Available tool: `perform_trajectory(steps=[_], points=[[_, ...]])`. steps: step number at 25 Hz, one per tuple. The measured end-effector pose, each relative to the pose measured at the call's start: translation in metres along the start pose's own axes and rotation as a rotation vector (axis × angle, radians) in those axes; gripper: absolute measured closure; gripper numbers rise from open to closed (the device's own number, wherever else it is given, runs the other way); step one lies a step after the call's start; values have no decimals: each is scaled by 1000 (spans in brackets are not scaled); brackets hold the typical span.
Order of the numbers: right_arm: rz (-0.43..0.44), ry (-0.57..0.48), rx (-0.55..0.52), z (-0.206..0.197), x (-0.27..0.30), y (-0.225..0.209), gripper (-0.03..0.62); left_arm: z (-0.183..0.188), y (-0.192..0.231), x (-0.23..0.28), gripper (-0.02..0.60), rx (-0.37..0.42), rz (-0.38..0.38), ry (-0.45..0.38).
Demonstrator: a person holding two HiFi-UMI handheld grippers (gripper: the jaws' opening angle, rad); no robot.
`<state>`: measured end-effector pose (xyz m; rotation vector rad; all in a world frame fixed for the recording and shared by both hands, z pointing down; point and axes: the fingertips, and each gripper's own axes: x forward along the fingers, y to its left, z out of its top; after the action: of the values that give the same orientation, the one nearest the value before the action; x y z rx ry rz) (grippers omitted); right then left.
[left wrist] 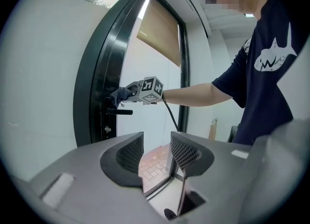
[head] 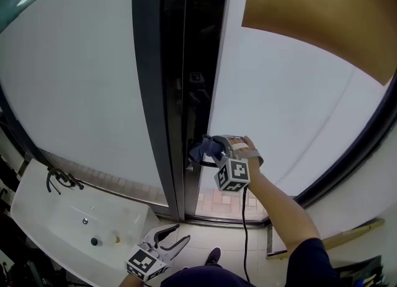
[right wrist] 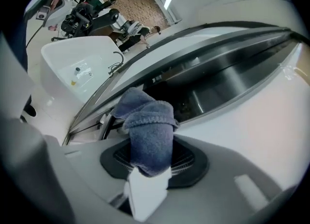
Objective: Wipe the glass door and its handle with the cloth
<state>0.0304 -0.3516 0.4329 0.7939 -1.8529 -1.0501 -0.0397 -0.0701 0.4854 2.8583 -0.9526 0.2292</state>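
The blue cloth [head: 201,150] is bunched between the jaws of my right gripper [head: 214,146], which is shut on it. The cloth is pressed against the dark door frame [head: 167,93] right at the black lever handle [left wrist: 119,112]. In the right gripper view the cloth [right wrist: 147,133] fills the gap between the jaws and hides most of the handle. The frosted glass panel [head: 279,106] lies to the right of the frame. My left gripper [head: 173,239] hangs low by the person's body, away from the door. Its jaws [left wrist: 156,153] stand open with nothing between them.
A white sink [head: 37,217] with a black faucet [head: 62,180] stands at the lower left. A tan roller blind [head: 322,19] covers the upper right of the glass. A black cable [head: 243,217] drops from the right gripper. A wooden strip [head: 347,236] leans at the right.
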Motion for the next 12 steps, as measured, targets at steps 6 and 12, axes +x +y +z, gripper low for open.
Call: perform_trajectory(steps=[6,12], points=[[12,96,5,-59,-23,14,444,9,-4,9,411,25,-28,-11],[-20,218,70,-140,-69,15,444,12,-9,21,411,45,-65,-4]])
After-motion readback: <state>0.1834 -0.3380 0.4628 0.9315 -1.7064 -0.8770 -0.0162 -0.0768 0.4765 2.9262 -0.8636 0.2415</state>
